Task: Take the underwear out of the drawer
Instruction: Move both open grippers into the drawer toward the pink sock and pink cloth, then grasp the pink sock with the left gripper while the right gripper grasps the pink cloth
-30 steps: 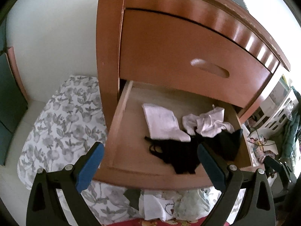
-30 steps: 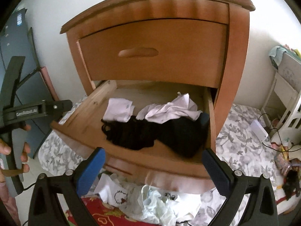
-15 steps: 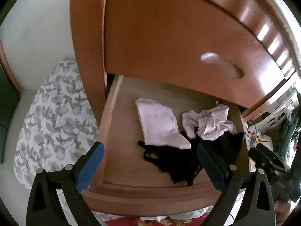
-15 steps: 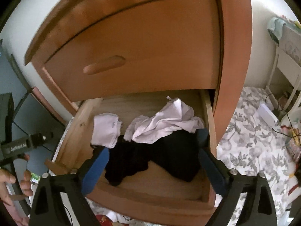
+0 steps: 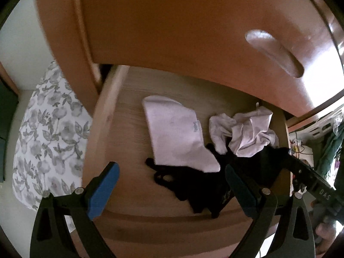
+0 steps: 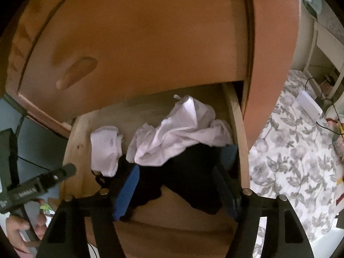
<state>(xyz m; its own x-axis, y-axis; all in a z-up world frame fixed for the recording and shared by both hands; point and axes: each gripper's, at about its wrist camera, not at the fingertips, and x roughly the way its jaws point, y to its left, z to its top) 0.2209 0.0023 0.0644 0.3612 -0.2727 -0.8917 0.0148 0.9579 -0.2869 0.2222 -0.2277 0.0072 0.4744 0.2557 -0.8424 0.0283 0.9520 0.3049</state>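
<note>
The lower drawer (image 5: 103,129) (image 6: 236,133) of a wooden nightstand is pulled out. Inside lie a folded white piece (image 5: 176,133) (image 6: 105,148), a crumpled white garment (image 5: 247,133) (image 6: 178,137) and black underwear (image 5: 193,182) (image 6: 193,172). My left gripper (image 5: 169,189) hovers open over the drawer's front, the black underwear between and just beyond its blue pads. My right gripper (image 6: 178,187) is open and low in the drawer, its fingers on either side of the black underwear. Nothing is held.
The shut upper drawer front (image 5: 193,32) (image 6: 139,43) with its carved handle (image 5: 275,49) overhangs the open drawer closely. A floral bedsheet (image 5: 49,142) (image 6: 290,150) lies on both sides. A person's hand (image 6: 19,228) holds the left gripper's handle. White furniture (image 6: 322,49) stands at the right.
Both grippers have moved forward and down toward the open drawer. The right one now reaches in around the black underwear. Both stay open.
</note>
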